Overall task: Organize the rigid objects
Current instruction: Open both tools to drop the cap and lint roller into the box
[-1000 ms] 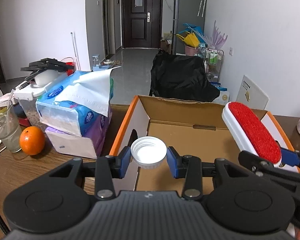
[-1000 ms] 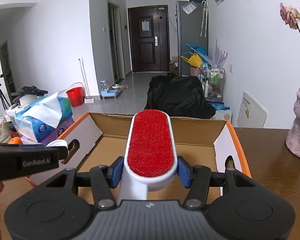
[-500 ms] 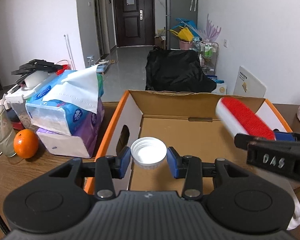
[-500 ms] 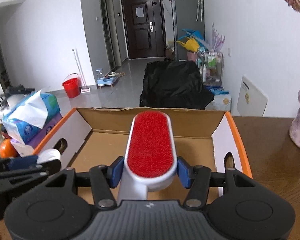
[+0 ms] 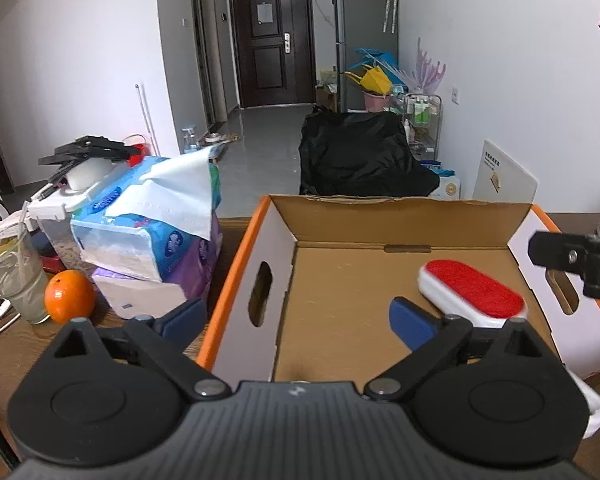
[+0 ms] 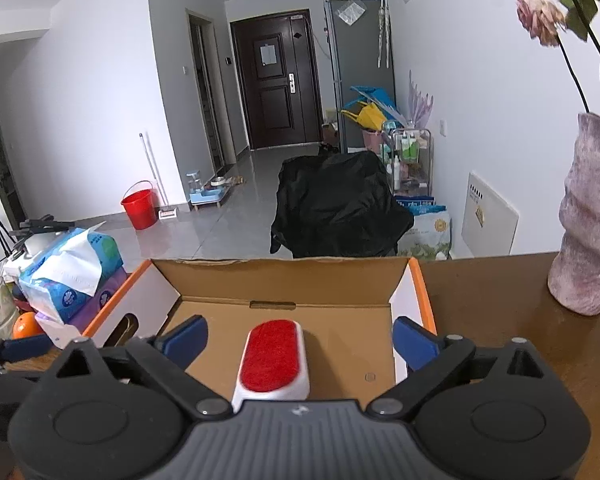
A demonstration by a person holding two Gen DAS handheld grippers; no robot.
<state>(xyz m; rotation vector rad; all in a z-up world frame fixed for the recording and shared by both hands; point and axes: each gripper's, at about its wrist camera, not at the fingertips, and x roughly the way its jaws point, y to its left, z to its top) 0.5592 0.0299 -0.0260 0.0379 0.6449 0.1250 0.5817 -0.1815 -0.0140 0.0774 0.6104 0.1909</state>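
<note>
A wooden table carries an open cardboard box with orange-edged white side walls and oval handle holes; its near end is cut off behind both gripper bodies, so part of the floor cannot be seen. Beside the box's left wall sits a stack of tissue packs, the top one with a sheet pulled loose, and past it a clutter of white and black items too jumbled to make out. At the table's right end stands a mauve vase, its top cropped by the frame. The left gripper is spread wide with nothing between its blue pads, straddling the box's left wall. The right gripper is likewise spread wide, empty, above the box. The lint brush, red pad up on a white body, lies on the box floor towards the right wall; its handle end is hidden under the gripper bodies in both views. An orange rests on the table next to a drinking glass.
</note>
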